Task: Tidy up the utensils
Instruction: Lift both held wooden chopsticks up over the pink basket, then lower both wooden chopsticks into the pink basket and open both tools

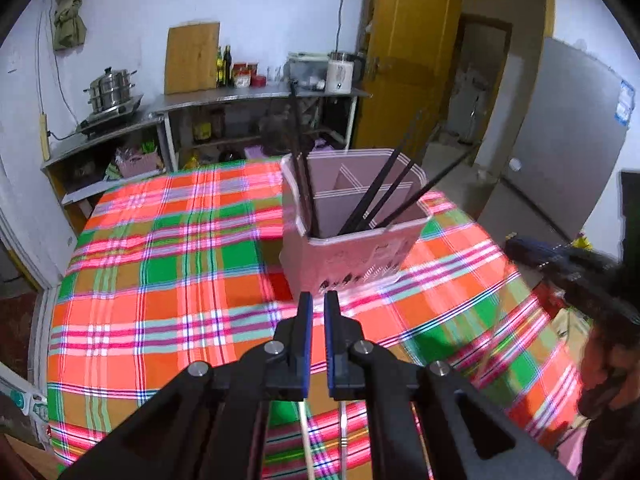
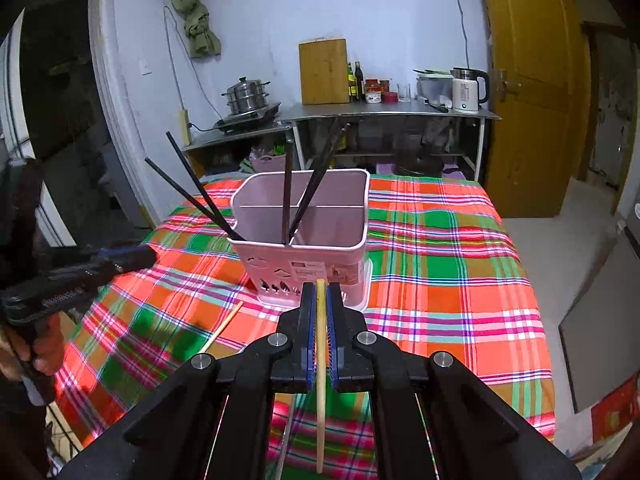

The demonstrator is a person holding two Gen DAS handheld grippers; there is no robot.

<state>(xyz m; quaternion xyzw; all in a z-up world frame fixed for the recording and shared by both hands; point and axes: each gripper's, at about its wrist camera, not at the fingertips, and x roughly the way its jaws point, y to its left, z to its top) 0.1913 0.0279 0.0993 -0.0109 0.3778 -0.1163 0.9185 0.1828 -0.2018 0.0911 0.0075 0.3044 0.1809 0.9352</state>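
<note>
A pink divided utensil holder (image 1: 352, 248) (image 2: 308, 248) stands on the plaid tablecloth with several black chopsticks (image 1: 376, 196) (image 2: 304, 196) leaning in it. My right gripper (image 2: 321, 292) is shut on a light wooden chopstick (image 2: 321, 360), just in front of the holder. Another wooden chopstick (image 2: 222, 326) lies on the cloth to the left. My left gripper (image 1: 318, 300) is nearly closed and empty, a little in front of the holder. It also shows at the left of the right wrist view (image 2: 132, 258).
The table (image 1: 160, 280) carries a red, green and orange plaid cloth. Behind it are steel shelves with a steamer pot (image 2: 246, 96), cutting board (image 2: 323, 71), bottles and a kettle (image 2: 468, 90). A yellow door (image 2: 532, 80) is at the right.
</note>
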